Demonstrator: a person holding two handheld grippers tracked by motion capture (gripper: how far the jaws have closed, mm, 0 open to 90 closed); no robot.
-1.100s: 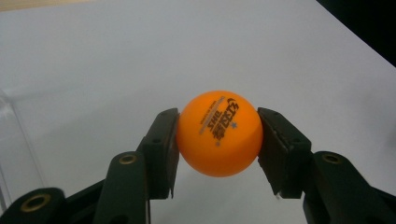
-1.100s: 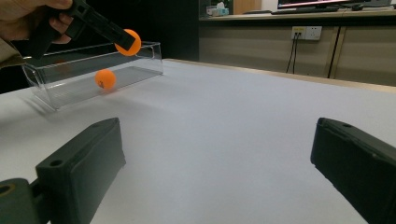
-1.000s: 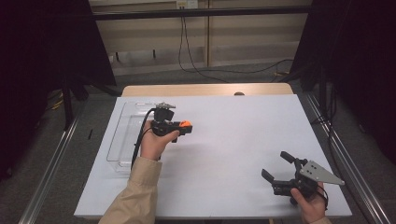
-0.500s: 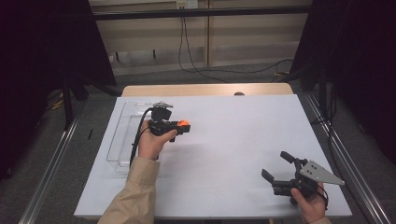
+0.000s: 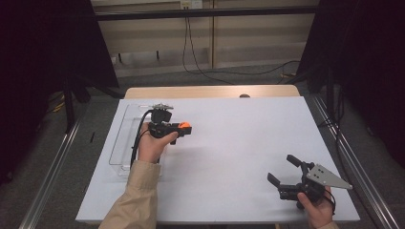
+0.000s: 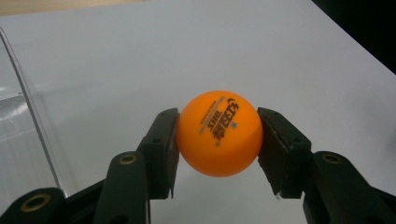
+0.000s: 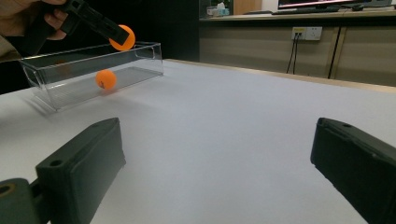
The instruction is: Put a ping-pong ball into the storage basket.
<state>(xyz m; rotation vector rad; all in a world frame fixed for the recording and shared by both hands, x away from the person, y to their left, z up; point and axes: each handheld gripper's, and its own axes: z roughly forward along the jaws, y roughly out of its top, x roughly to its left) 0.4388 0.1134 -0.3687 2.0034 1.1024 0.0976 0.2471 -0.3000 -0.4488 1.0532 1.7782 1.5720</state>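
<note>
2 orange balls (image 7: 122, 38), 1 clear bin (image 7: 149, 56)

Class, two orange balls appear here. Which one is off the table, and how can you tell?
The orange ball clamped in the left gripper, beside the clear box. The other ball lies on the box's floor.

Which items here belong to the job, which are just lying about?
In the job:
- orange ball, clamped in the left gripper
- clear box beside it
- second orange ball, in that box

Lying about:
- right gripper, open and idle near the table corner
- cables on the floor behind
</note>
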